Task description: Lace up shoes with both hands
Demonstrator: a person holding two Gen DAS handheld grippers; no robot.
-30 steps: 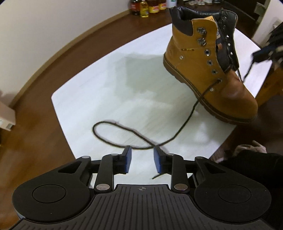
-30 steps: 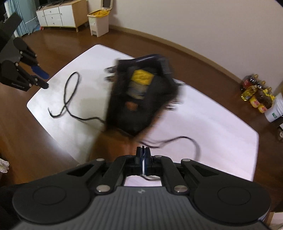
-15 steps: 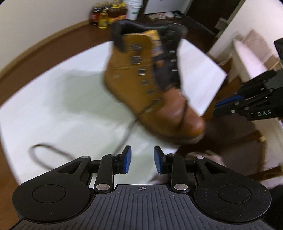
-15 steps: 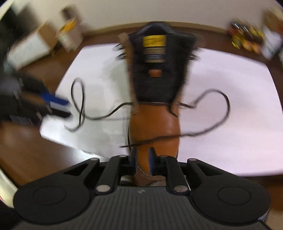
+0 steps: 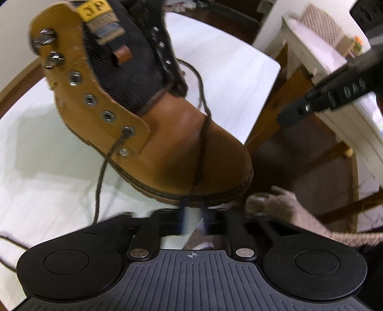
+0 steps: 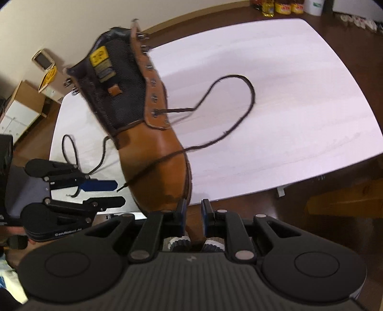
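Note:
A tan work boot [image 5: 179, 143] [image 6: 155, 162] stands on the white table [image 5: 227, 71] [image 6: 287, 95] with its toe at the near edge. Its dark lace [image 5: 203, 143] [image 6: 249, 95] loops out from the lowest eyelet and crosses the toe. The lace end drops between the blurred pads of my left gripper [image 5: 192, 220] [image 6: 117, 193], which close on it just below the toe. My right gripper [image 6: 192, 210] hangs open in front of the toe with nothing between its pads. One of its black fingers [image 5: 311, 107] shows in the left wrist view.
The other lace strand [image 6: 71, 153] trails over the table's left part. A person's socked foot [image 5: 282, 203] is on the floor below the toe. Bottles [image 6: 277, 4] stand by the far wall, a cardboard box [image 6: 26, 95] at left, white furniture [image 5: 323, 59] at right.
My left gripper swung from the loose lace loop over to the boot's toe, and its wide-apart pads came together. My right gripper rolled, sank toward the toe and opened.

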